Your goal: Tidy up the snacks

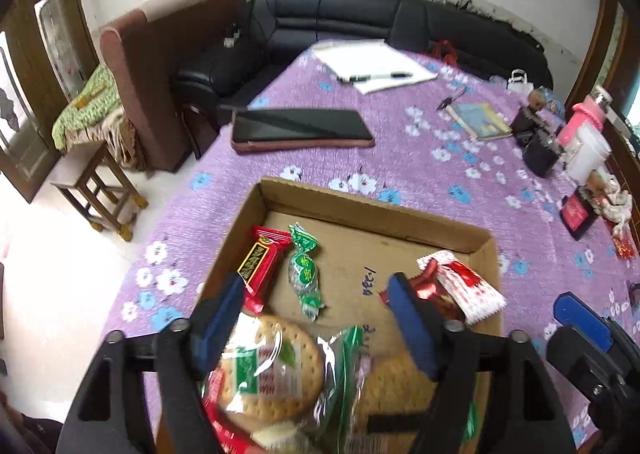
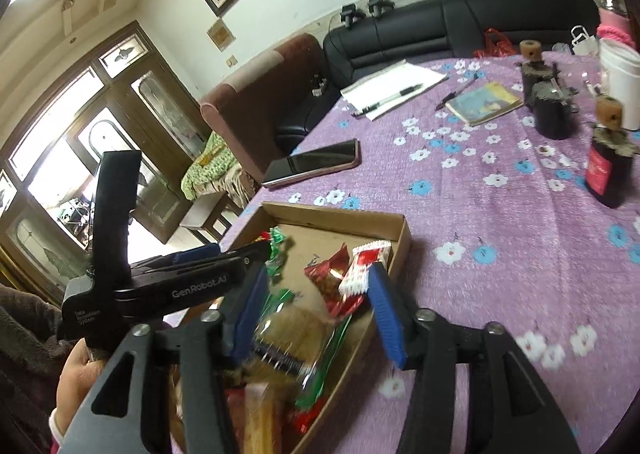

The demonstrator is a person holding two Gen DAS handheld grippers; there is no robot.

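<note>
A shallow cardboard box [image 1: 372, 209] lies on the purple flowered tablecloth and holds snacks: a round cracker pack [image 1: 268, 370], a second cracker pack [image 1: 392, 378], a red bar [image 1: 262, 260], a green candy [image 1: 306, 274], a dark red foil snack [image 1: 430, 290] and a red-white pack [image 1: 466, 288]. My left gripper [image 1: 316, 298] is open above the box, over the cracker packs. My right gripper [image 2: 316, 294] is open over the box's near end [image 2: 402, 238], above a cracker pack [image 2: 296, 334]. The left gripper's body [image 2: 192, 286] shows at the left.
A phone [image 1: 300, 129] lies beyond the box. A notepad with a pen [image 1: 372, 65], a small book [image 1: 480, 119], dark bottles [image 2: 608, 165], a white cup [image 2: 620, 81] and a pink item [image 1: 580, 121] stand at the back and right. A sofa lies behind the table.
</note>
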